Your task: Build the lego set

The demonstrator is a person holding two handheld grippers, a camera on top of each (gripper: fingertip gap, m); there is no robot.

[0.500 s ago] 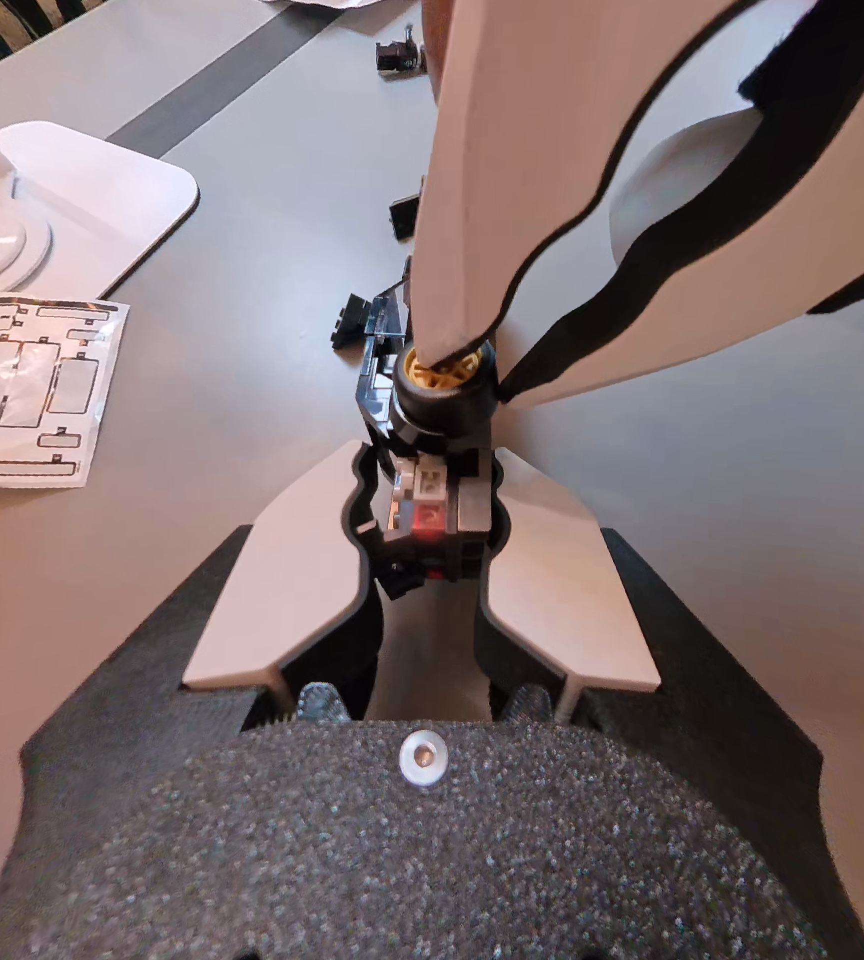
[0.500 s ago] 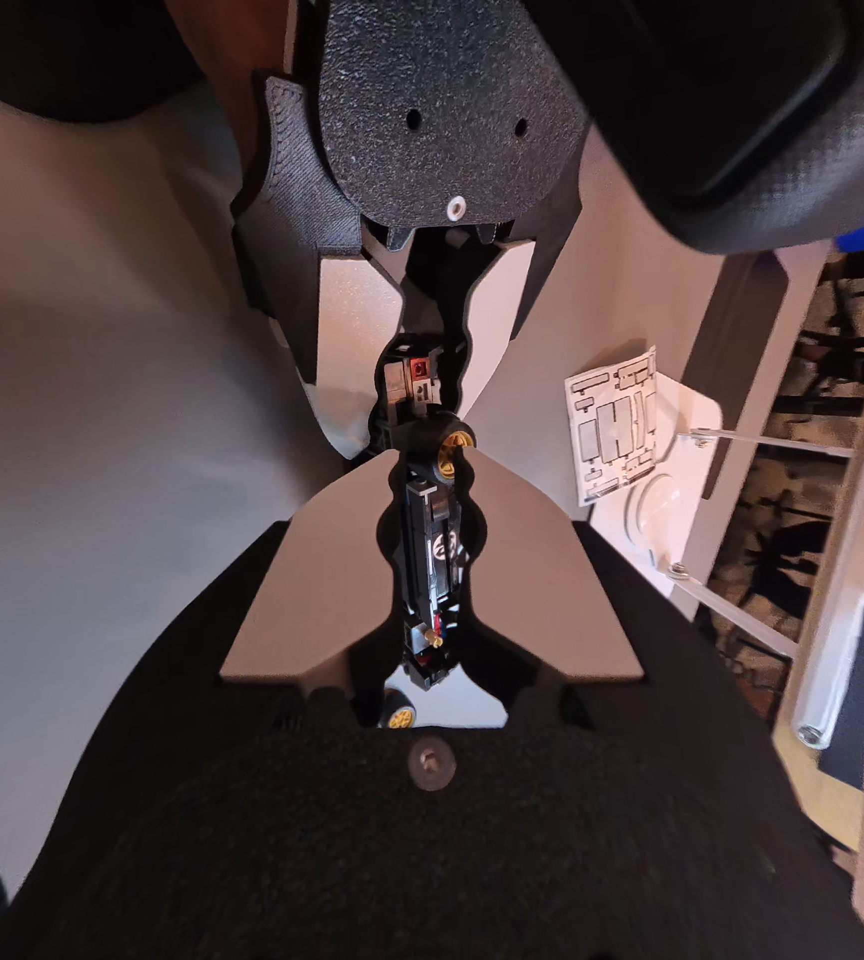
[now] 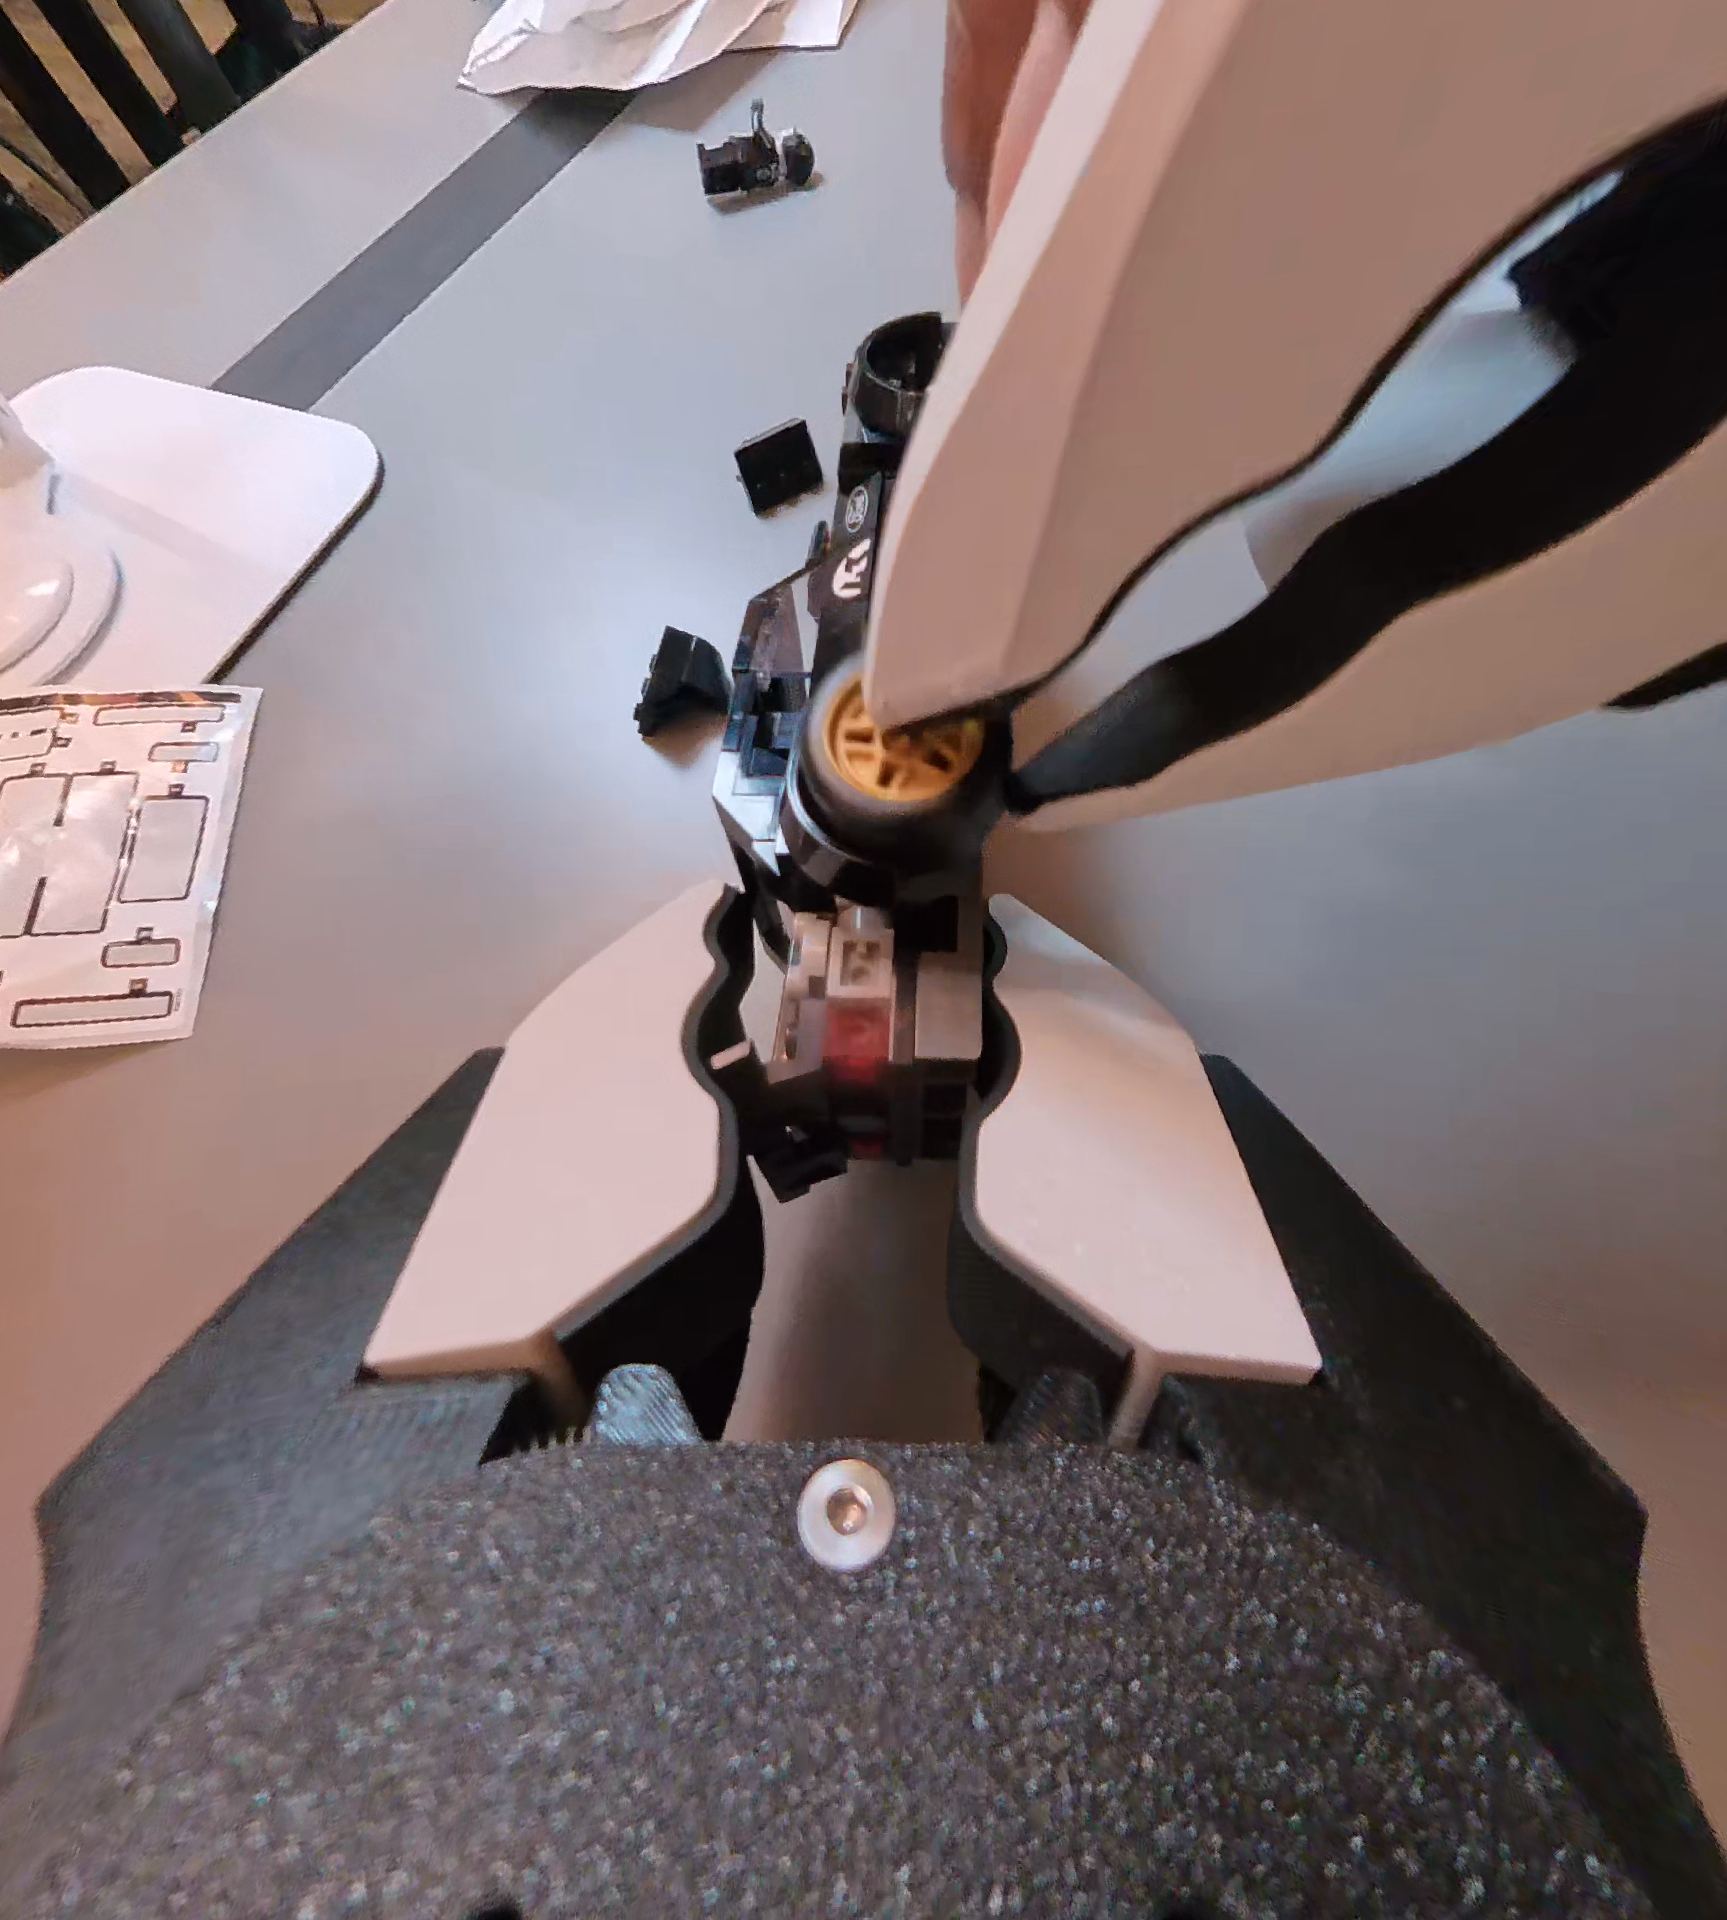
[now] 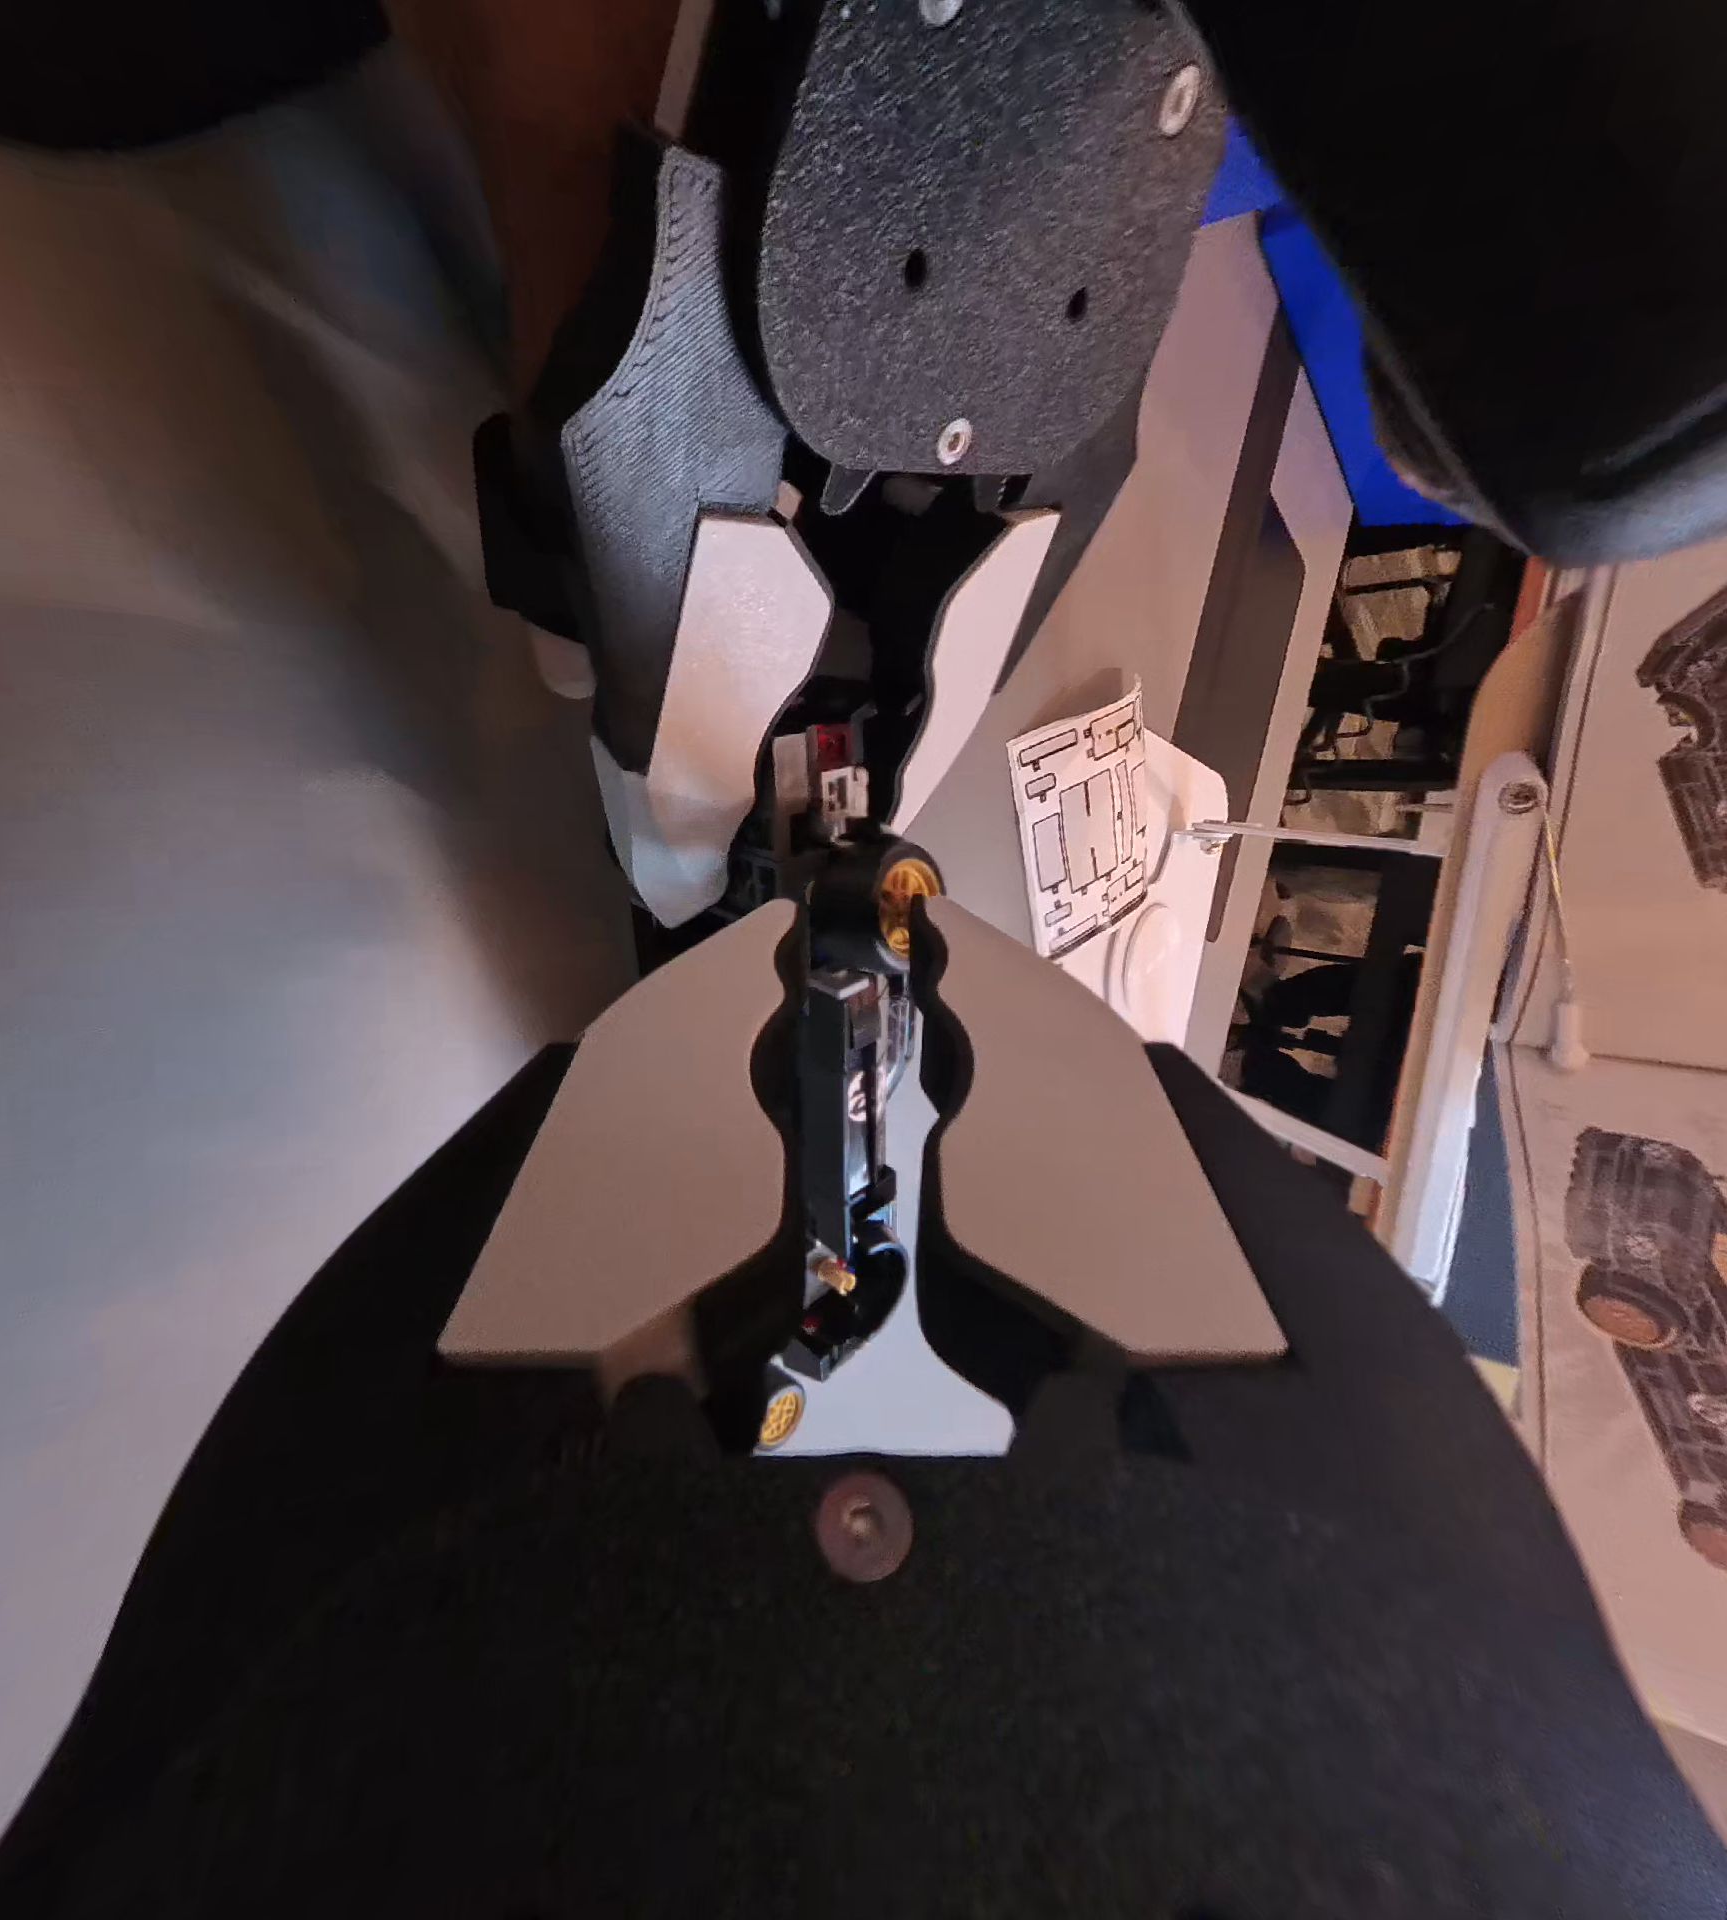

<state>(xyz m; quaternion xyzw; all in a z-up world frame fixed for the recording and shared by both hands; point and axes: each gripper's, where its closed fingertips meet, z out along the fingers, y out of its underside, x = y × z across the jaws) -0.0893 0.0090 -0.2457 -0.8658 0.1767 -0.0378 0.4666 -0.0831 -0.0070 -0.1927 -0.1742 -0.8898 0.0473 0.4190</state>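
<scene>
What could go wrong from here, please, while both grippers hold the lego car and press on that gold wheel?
1. The left gripper clamps only the lego car's rear block, so pressing could snap it off.
2. The right gripper bears on the gold wheel's edge; it might slip or seat crooked.
3. A dropped car could scatter the loose black pieces.
</scene>
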